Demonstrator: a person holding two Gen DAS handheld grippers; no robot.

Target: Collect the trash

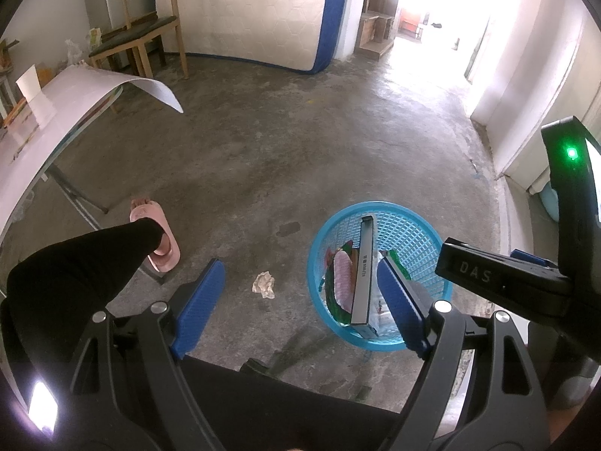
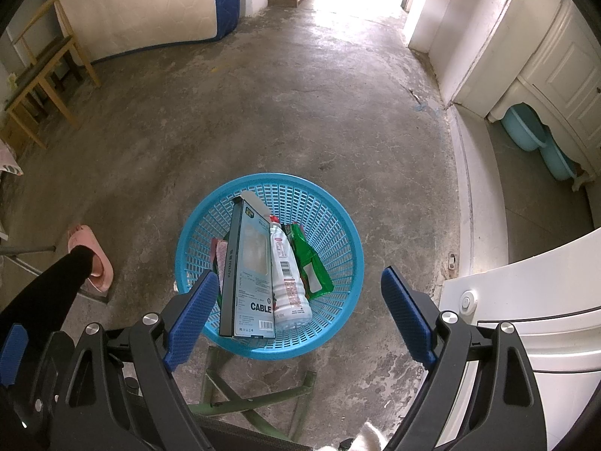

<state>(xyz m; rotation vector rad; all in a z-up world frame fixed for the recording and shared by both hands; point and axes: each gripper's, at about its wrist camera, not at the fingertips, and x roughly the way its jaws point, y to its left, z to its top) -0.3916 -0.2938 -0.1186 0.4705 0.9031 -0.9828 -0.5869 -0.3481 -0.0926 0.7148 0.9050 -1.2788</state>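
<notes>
A blue plastic basket [image 2: 338, 233] [image 1: 420, 225] stands on the concrete floor. In it lie a grey cable box [image 2: 249, 274] [image 1: 362, 282], a white plastic bottle [image 2: 287, 278], a green wrapper [image 2: 308, 259] and a pink wrapper [image 1: 343, 274]. A crumpled paper scrap [image 1: 265, 283] lies on the floor left of the basket. My left gripper [image 1: 300, 300] hangs open above the scrap, with nothing between its blue pads. My right gripper [image 2: 296, 314] hangs open over the basket's near side, holding nothing.
A person's black-clad leg in a pink slipper [image 1: 161, 240] [image 2: 94, 255] stands at the left. A folding table with a white sheet [image 1: 75, 94] is at the far left, a wooden chair [image 1: 139, 34] and a mattress [image 1: 263, 11] behind. White cabinets [image 2: 544, 75] line the right; a green frame [image 2: 255, 398] lies below.
</notes>
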